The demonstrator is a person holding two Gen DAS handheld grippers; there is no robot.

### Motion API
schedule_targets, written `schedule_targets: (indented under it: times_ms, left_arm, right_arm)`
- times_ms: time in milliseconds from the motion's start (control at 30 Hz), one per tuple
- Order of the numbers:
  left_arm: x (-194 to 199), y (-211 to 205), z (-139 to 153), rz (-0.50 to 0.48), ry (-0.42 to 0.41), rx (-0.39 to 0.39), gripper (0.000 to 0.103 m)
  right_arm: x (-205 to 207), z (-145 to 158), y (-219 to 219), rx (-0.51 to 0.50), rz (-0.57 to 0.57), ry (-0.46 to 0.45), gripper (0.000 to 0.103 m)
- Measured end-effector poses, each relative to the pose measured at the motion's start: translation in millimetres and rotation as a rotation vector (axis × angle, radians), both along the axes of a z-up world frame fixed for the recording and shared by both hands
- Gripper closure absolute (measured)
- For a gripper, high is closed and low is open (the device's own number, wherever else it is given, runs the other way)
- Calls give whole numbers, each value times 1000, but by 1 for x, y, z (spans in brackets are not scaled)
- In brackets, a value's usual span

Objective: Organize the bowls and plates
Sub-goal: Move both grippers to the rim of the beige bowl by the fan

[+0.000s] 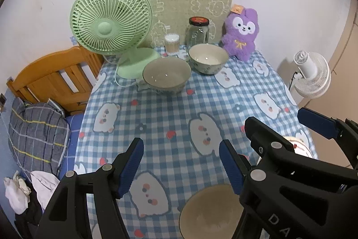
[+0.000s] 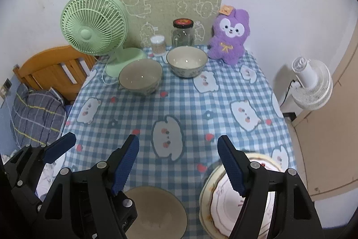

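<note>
Two cream bowls stand at the far end of the checked table: a left bowl (image 1: 166,75) (image 2: 140,76) and a right bowl (image 1: 208,58) (image 2: 186,61). A third brownish bowl (image 1: 210,212) (image 2: 156,212) sits at the near edge. A floral plate (image 2: 226,201) lies at the near right, under my right gripper's right finger. My left gripper (image 1: 181,165) is open and empty above the near table. My right gripper (image 2: 179,162) is open and empty; it shows in the left wrist view (image 1: 288,127) at the right.
A green desk fan (image 1: 111,21), a cotton swab tub (image 1: 171,44), a glass jar (image 1: 198,31) and a purple plush (image 1: 240,35) line the far edge. A wooden bed frame (image 1: 56,80) and bedding lie left. A white fan (image 1: 313,73) stands right.
</note>
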State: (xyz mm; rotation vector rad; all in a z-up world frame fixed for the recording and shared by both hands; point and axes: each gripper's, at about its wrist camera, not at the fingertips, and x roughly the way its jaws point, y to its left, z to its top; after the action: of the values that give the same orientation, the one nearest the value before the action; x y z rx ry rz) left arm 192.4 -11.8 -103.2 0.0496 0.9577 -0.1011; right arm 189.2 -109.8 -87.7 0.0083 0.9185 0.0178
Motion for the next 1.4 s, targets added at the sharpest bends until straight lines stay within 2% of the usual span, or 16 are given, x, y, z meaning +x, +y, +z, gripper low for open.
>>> schedule_targets:
  times_ms: [567,1100,1400]
  left_arm:
    - [62,16,1,91,-56,7,31]
    - [132,33,-22,149,-74,42,32]
    - [165,44,-45,179,-67,49,34]
  right_arm:
    - [72,2,5,40,57,-23,27]
    - [148,-20,24,29,101,-48,29]
    - [183,-42,31,48,95,-37,34]
